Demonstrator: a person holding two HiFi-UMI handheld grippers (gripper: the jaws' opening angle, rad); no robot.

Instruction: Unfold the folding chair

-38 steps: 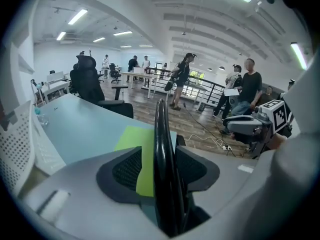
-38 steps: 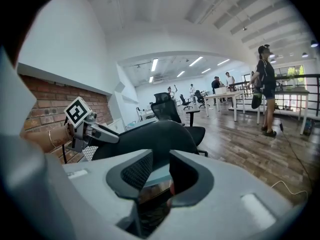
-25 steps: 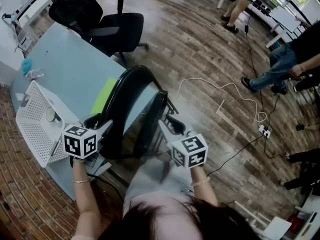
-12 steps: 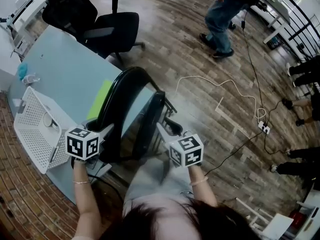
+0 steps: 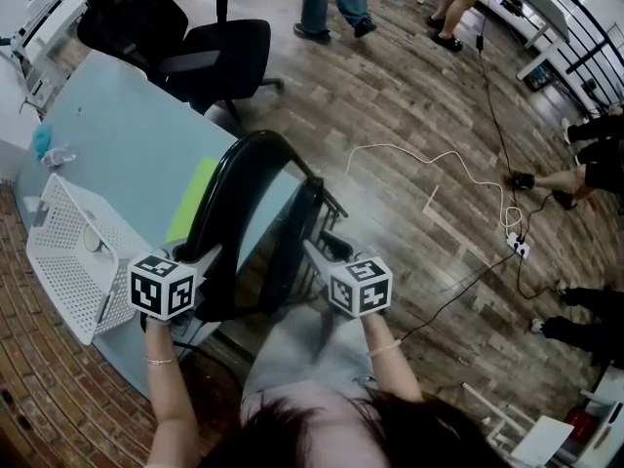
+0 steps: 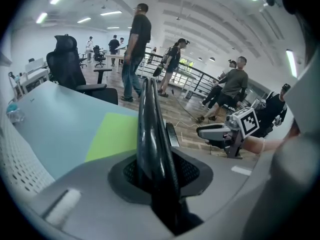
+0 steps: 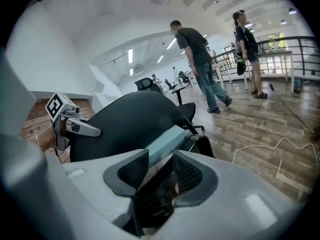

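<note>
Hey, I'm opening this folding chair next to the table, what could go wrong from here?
1. The left gripper has just been closing its fingers on only the thin back rim of the folding chair; it may slip when pulled.
2. The right gripper has just been opening its fingers, so the dark chair part between them is ungripped and could swing freely.
3. The chair stands close by the table and may knock it.
</note>
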